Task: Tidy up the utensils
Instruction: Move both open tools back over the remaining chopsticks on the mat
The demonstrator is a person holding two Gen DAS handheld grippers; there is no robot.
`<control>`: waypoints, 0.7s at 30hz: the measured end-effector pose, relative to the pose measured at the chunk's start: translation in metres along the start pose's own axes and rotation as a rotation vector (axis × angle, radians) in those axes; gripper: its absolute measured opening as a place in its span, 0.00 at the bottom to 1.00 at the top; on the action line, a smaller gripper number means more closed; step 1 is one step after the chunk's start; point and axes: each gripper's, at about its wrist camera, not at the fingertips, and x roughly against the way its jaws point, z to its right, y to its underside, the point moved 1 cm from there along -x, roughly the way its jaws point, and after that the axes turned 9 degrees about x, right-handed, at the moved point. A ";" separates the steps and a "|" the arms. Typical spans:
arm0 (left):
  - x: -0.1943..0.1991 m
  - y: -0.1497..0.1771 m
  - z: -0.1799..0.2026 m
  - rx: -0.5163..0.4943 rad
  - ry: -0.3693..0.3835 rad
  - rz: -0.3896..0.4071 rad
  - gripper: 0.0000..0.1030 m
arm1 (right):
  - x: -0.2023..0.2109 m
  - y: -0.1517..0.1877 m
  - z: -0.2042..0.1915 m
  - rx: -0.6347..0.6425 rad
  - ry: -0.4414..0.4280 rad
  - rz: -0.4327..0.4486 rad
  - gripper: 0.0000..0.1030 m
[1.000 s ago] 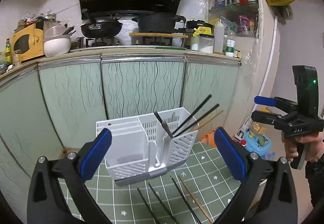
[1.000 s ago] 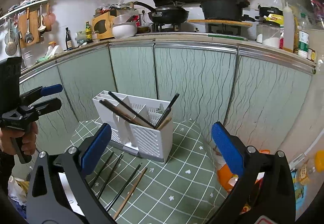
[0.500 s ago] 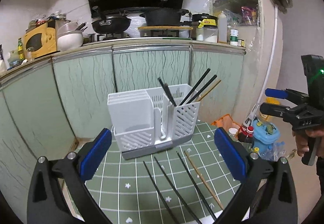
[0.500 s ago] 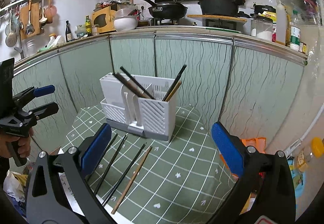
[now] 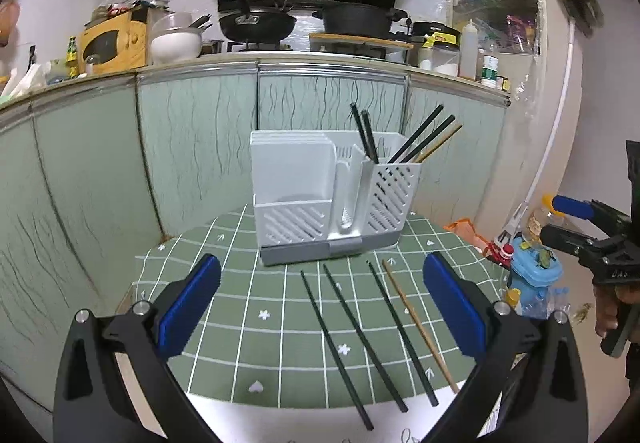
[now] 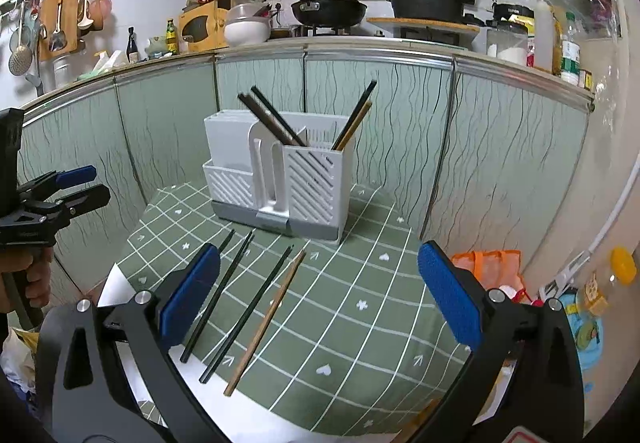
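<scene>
1. Right now your left gripper and right gripper both hover with fingers spread wide, holding nothing (probably between picks).
2. Four loose chopsticks lie on the desk just beyond your fingers.
3. Farther back, the white holder has chopsticks leaning inside.

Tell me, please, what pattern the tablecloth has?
Green tablecloth with a white grid, small hearts and stars; clearest in the right wrist view.
</scene>
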 end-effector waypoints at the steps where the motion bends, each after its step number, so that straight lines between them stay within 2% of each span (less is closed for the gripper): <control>1: 0.001 0.002 -0.001 0.002 -0.002 -0.001 0.96 | 0.000 0.004 -0.002 -0.003 0.004 -0.001 0.92; 21: -0.014 0.075 -0.014 -0.022 -0.131 -0.044 0.96 | -0.036 0.069 -0.037 -0.020 0.012 -0.095 0.92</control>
